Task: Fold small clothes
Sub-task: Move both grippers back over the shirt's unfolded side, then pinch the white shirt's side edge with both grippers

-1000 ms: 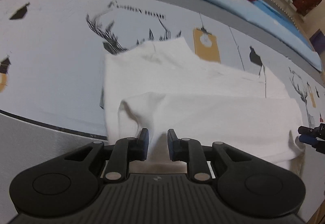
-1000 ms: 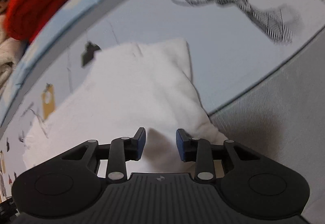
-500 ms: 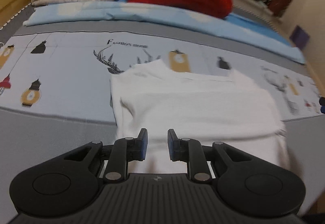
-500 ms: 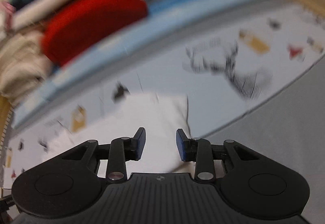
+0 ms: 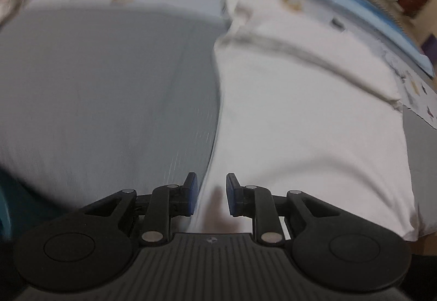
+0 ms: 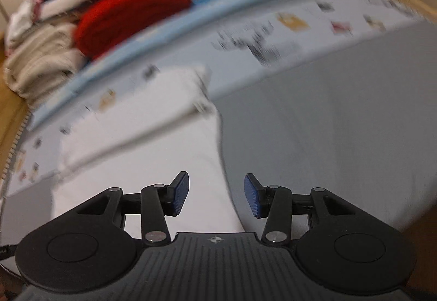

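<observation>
white garment (image 5: 300, 123) at 12 o'clock of your left gripper (image 5: 209, 193), fingers parted, holding nothing; your right gripper (image 6: 216, 195) gapes wider over its 3 o'clock edge.

No legible txt; sheet print too blurred.

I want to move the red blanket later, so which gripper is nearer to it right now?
Cannot tell. Both the left gripper and the right gripper are open over opposite near edges of the white garment, with the red blanket far beyond it.
</observation>
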`<state>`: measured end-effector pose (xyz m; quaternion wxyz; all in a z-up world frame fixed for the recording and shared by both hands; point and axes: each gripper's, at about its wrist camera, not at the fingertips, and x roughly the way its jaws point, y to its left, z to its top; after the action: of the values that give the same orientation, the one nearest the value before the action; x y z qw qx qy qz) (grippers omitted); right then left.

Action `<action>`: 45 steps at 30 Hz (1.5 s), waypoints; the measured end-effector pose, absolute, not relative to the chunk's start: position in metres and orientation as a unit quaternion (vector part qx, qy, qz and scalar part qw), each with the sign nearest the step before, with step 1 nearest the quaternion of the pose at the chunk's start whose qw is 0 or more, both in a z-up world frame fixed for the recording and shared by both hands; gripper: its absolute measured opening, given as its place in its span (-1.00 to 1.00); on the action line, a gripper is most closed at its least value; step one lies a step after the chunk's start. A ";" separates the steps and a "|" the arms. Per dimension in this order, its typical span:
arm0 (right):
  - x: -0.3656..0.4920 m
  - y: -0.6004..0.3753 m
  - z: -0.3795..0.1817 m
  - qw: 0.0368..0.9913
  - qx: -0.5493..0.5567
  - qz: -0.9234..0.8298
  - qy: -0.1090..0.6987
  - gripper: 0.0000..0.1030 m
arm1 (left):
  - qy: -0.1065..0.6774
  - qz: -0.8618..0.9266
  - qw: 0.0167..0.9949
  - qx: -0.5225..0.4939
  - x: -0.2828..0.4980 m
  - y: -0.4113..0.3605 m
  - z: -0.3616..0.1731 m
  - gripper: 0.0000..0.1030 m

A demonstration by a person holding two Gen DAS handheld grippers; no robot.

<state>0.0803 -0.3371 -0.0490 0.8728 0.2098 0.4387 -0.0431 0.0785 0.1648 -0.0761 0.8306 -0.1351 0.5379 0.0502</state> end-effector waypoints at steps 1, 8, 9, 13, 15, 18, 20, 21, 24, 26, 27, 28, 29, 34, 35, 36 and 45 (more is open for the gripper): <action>0.079 -0.337 -0.058 0.861 0.218 -0.058 0.456 -0.17 | 0.541 0.046 0.828 -0.144 0.078 0.166 -0.079 -0.54; 0.078 -0.330 -0.073 0.851 0.200 -0.053 0.482 -0.17 | 0.551 0.037 0.822 -0.140 0.077 0.174 -0.083 -0.54; 0.078 -0.332 -0.078 0.845 0.203 -0.051 0.492 -0.17 | 0.557 0.037 0.818 -0.142 0.077 0.175 -0.086 -0.54; 0.077 -0.330 -0.093 0.823 0.196 -0.055 0.530 -0.17 | 0.572 0.033 0.807 -0.145 0.077 0.177 -0.094 -0.53; 0.078 -0.327 -0.099 0.817 0.187 -0.052 0.543 -0.17 | 0.575 0.037 0.805 -0.141 0.077 0.178 -0.097 -0.53; 0.078 -0.321 -0.108 0.808 0.160 -0.053 0.564 -0.17 | 0.583 0.043 0.799 -0.142 0.077 0.183 -0.102 -0.53; 0.078 -0.317 -0.113 0.801 0.145 -0.055 0.579 -0.17 | 0.584 0.040 0.798 -0.142 0.077 0.182 -0.103 -0.53; 0.078 -0.317 -0.115 0.799 0.141 -0.055 0.582 -0.17 | 0.584 0.037 0.799 -0.135 0.077 0.180 -0.104 -0.52; 0.077 -0.313 -0.116 0.801 0.122 -0.051 0.584 -0.17 | 0.585 0.030 0.803 -0.115 0.078 0.173 -0.106 -0.52; 0.080 -0.308 -0.117 0.802 0.108 -0.049 0.585 -0.16 | 0.584 0.025 0.805 -0.099 0.077 0.167 -0.106 -0.52; 0.079 -0.306 -0.116 0.803 0.100 -0.047 0.585 -0.16 | 0.584 0.023 0.807 -0.089 0.077 0.163 -0.106 -0.52; 0.079 -0.304 -0.116 0.804 0.092 -0.044 0.585 -0.16 | 0.583 0.020 0.809 -0.077 0.077 0.160 -0.107 -0.52; 0.078 -0.304 -0.116 0.805 0.087 -0.043 0.585 -0.16 | 0.581 0.016 0.811 -0.065 0.077 0.157 -0.107 -0.54; 0.077 -0.304 -0.116 0.806 0.085 -0.040 0.584 -0.29 | 0.574 -0.006 0.818 -0.041 0.076 0.148 -0.107 -0.86; 0.078 -0.303 -0.116 0.807 0.086 -0.036 0.583 -0.41 | 0.574 -0.006 0.818 -0.040 0.076 0.148 -0.107 -0.86; 0.078 -0.301 -0.116 0.808 0.090 -0.030 0.582 -0.45 | 0.574 -0.006 0.818 -0.046 0.076 0.150 -0.107 -0.86; 0.076 -0.302 -0.117 0.805 0.105 -0.030 0.583 -0.44 | 0.581 -0.004 0.811 -0.059 0.076 0.150 -0.108 -0.77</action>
<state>0.0756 -0.3025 -0.1169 0.8054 0.1052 0.5825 -0.0297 0.0757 0.1503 -0.1077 0.8114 -0.0585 0.5815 -0.0042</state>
